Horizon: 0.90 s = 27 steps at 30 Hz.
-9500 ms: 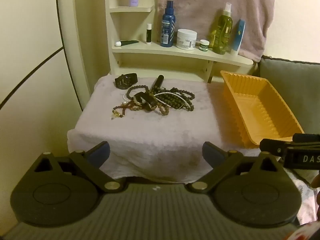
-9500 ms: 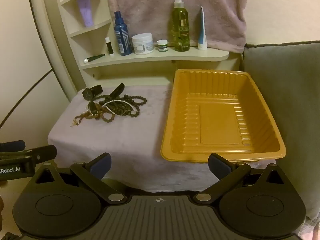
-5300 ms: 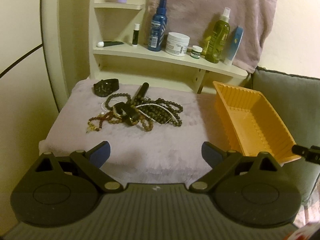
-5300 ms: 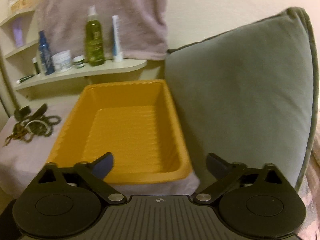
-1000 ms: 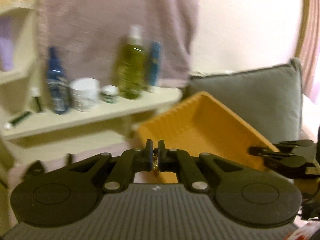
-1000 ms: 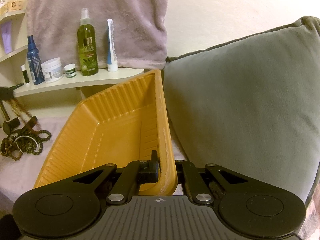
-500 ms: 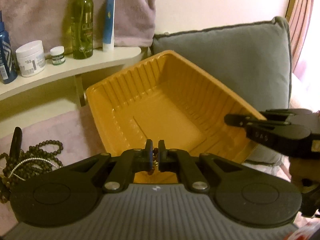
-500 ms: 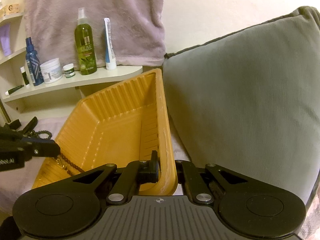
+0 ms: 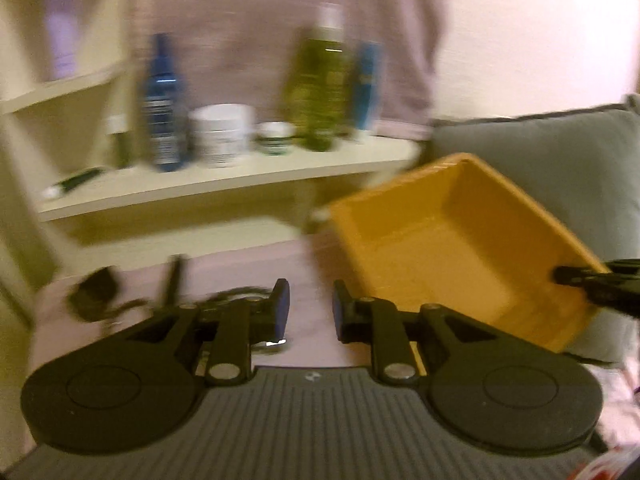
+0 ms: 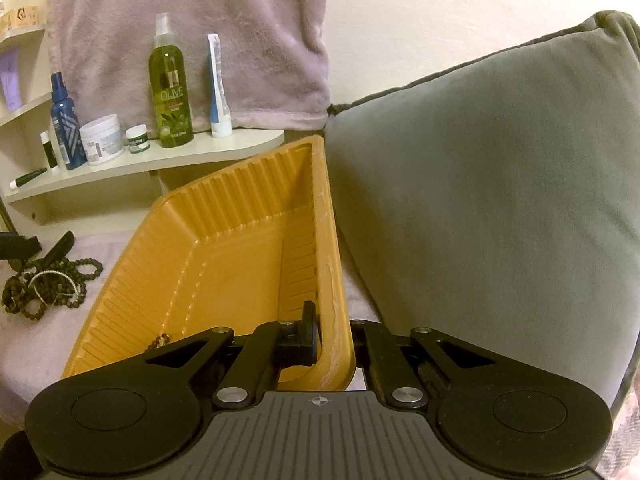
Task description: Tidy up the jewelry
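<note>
My right gripper (image 10: 332, 330) is shut on the near right rim of the orange tray (image 10: 224, 260) and holds it tilted up against the cushion. A small brown bead bracelet (image 10: 160, 340) lies in the tray's low near corner. The dark pile of bead necklaces and watches (image 10: 44, 280) rests on the pale cloth to the left. The left wrist view is blurred. In it my left gripper (image 9: 308, 312) hangs over the cloth between the pile (image 9: 100, 300) and the tray (image 9: 440, 240). Its jaws are opening with nothing between them.
A cream shelf (image 10: 132, 168) behind the cloth carries a blue spray bottle (image 10: 64, 124), a white jar (image 10: 102, 138), a green bottle (image 10: 170, 84) and a tube. A pink towel (image 10: 192, 24) hangs above it. A grey cushion (image 10: 480, 200) stands right of the tray.
My left gripper has swung left from over the tray toward the pile, and its jaws have parted. The bead bracelet it held now lies in the tray. My right gripper has not moved.
</note>
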Motion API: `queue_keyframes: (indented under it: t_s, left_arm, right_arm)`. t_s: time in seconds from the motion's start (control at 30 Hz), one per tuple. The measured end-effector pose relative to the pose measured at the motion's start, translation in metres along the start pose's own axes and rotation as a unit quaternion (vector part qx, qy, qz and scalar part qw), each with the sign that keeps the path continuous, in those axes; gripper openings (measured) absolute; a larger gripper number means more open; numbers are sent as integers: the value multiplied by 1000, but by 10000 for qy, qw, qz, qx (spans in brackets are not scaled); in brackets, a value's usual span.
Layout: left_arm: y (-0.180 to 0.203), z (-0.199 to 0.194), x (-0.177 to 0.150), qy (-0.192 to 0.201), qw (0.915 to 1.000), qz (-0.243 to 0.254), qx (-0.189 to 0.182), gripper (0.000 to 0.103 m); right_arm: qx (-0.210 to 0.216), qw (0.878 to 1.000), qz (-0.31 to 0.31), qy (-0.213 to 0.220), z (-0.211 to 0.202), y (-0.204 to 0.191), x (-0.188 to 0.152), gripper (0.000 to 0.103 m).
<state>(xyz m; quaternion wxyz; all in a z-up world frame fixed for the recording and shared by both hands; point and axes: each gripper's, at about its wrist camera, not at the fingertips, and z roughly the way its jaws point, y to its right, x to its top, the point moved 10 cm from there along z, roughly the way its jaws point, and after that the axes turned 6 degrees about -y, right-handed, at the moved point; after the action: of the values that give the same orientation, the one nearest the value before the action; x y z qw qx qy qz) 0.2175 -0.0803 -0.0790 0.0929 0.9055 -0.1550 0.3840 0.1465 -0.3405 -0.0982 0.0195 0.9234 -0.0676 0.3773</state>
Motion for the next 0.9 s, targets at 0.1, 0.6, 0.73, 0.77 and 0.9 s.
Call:
queue_keyframes:
  t_s: [0.1, 0.6, 0.73, 0.77, 0.9]
  left_arm:
    - [-35, -9, -10, 14, 9990, -136, 419, 20]
    - [-136, -15, -89, -376, 9852, -680, 1527, 24]
    - [-142, -9, -104, -451, 9834, -672, 1624, 24]
    - [-143, -7, -106, -457, 9831, -677, 1640, 24]
    - [-147, 2, -111, -466, 9828, -688, 1650, 24]
  right_arm:
    - [-6, 10000, -26, -3, 0, 0, 1, 4]
    - [-66, 9999, -81, -25, 1, 4, 0, 4]
    - [-85, 9999, -95, -47, 2, 4, 0, 4]
    - [-90, 9999, -99, -53, 2, 5, 0, 4]
    - [-114, 9998, -121, -70, 3, 4, 1, 4]
